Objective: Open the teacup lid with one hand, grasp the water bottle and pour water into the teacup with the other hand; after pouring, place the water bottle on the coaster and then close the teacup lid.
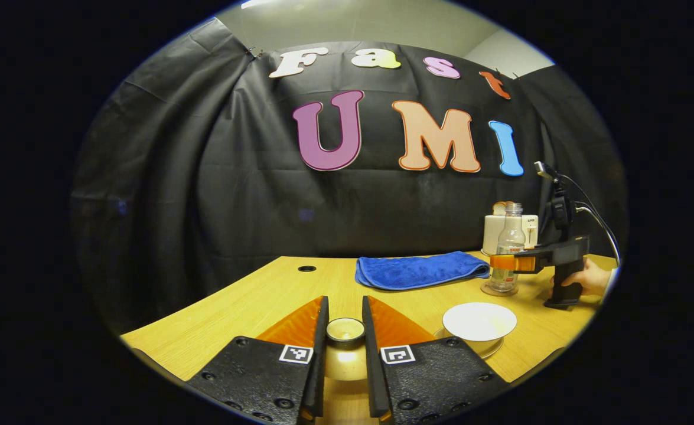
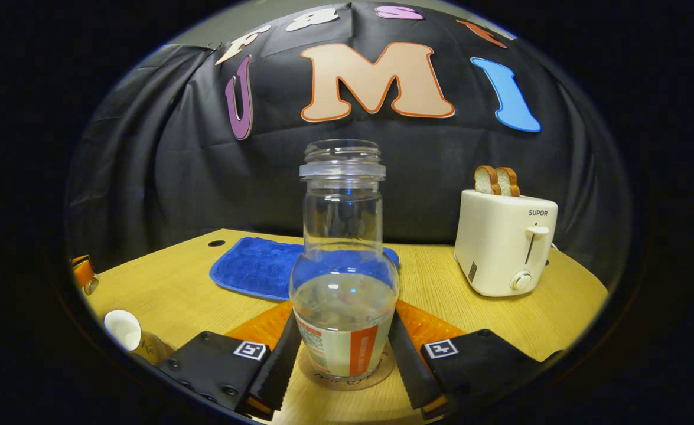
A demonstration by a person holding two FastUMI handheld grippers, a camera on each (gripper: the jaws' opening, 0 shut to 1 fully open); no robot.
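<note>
1. Left gripper view: the left gripper (image 1: pixel 345 336) is clenched on the knob of the teacup lid (image 1: pixel 345 329), held above the wooden table (image 1: pixel 252 301). The white teacup (image 1: pixel 479 321) stands open near the table's front edge. A blue cloth (image 1: pixel 420 270) lies by the back edge, under the black wall cloth. The right gripper (image 1: pixel 503 262), held by a hand (image 1: pixel 586 278), is at the water bottle (image 1: pixel 509 248).

2. Right gripper view: the right gripper (image 2: pixel 344 348) has its fingers beside the bottle (image 2: pixel 344 283), which stands on the coaster (image 2: pixel 347 378); whether they press it I cannot tell. A toaster (image 2: pixel 503 245) sits at the far right corner.
</note>
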